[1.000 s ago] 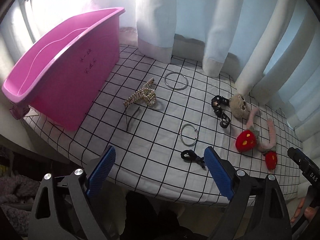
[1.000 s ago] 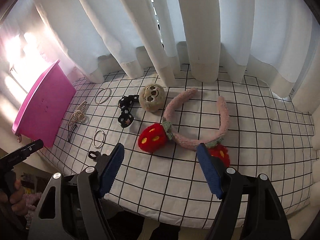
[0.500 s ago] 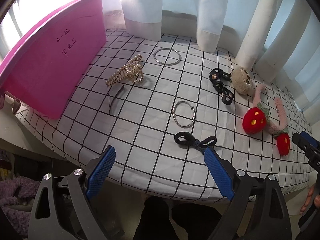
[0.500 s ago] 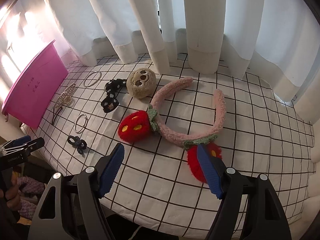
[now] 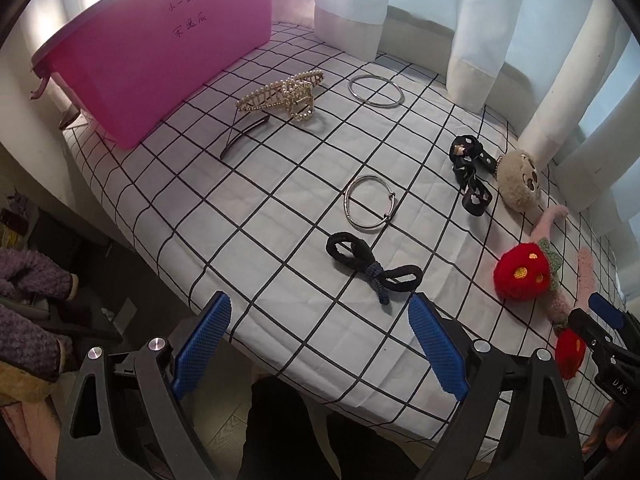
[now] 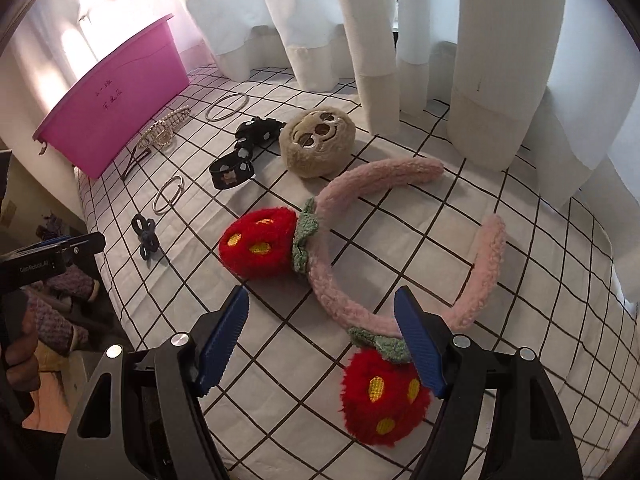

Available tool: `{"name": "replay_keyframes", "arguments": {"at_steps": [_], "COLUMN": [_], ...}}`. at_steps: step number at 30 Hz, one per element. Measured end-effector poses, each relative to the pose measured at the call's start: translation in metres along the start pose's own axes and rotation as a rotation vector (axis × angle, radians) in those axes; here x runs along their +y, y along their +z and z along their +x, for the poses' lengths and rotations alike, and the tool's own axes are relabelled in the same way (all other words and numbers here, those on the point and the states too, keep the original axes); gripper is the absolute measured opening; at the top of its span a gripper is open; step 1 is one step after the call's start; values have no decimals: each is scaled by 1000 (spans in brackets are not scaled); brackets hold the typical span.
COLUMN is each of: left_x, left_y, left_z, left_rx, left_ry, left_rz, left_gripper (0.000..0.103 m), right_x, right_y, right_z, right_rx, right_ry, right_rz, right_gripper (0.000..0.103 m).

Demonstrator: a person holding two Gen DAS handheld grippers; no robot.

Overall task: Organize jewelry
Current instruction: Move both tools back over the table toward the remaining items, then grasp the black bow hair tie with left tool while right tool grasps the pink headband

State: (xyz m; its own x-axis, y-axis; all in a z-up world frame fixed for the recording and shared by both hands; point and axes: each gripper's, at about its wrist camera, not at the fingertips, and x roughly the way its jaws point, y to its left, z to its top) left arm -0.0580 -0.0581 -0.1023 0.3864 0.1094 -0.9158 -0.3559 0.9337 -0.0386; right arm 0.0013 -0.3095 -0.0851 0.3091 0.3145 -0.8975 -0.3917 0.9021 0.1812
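jewelry lies spread over the checked cloth, none of it in the pink bin yet, so your sorting looks barely begun.

your left gripper hangs with jaws spread and nothing between them, just short of the table's near edge. the black bow hair tie sits just ahead of it, a little toward the right finger, its long axis slanting from upper left to lower right across your jaw line. i judge the left hand is the nearer one for it.

your right gripper is also spread wide and gripping nothing. the pink headband arcs just ahead, its band passing between the fingers, and one red strawberry lies close against the right finger; whether it touches i cannot tell.

count what you have:
- two silver bangles, one beyond the bow, one further back
- one gold claw clip near the bin
- one thin dark clip beside it
- one black patterned clip
- one plush face piece
- one headband with two strawberries
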Motion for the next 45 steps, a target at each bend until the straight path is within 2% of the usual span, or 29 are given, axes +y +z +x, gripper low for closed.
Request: {"name": "replay_keyframes", "arguments": {"at_steps": [3, 9, 19, 24, 30, 32, 33, 37, 38, 40, 43, 45], "left_x": [-6, -11, -21, -22, -23, -26, -28, -35, -37, -38, -37, -34], "left_y": [-7, -9, 9, 11, 8, 5, 3, -2, -3, -4, -4, -5], "left_z": [2, 22, 66, 71, 68, 67, 65, 56, 55, 52, 52, 51], "left_rx": [-10, -3, 48, 8, -32, -47, -57, -83, -87, -89, -82, -79], "left_ry": [29, 56, 52, 71, 58, 76, 69, 39, 29, 2, -35, -45], "left_rz": [-21, -61, -122, -134, -143, -122, -110, -66, -56, -42, -38, -40], "left_gripper": [89, 89, 89, 96, 94, 90, 83, 52, 47, 24, 10, 9], "right_x": [-1, -5, -2, 1, 1, 1, 1, 1, 1, 3, 9, 13], "right_y": [1, 0, 0, 4, 4, 2, 2, 1, -1, -2, -3, -3], "right_z": [8, 24, 52, 55, 58, 57, 57, 57, 55, 55, 53, 53], "right_rx": [16, 30, 86, 53, 27, 14, 9, 6, 6, 7, 11, 20], "right_ry": [5, 3, -42, -55, -47, -47, -48, -42, -41, -34, -26, -15], "right_rz": [-60, -103, -190, -207, -207, -208, -210, -218, -221, -234, -253, -266], "right_gripper": [72, 72, 72, 72, 76, 76, 76, 75, 75, 73, 63, 54]}}
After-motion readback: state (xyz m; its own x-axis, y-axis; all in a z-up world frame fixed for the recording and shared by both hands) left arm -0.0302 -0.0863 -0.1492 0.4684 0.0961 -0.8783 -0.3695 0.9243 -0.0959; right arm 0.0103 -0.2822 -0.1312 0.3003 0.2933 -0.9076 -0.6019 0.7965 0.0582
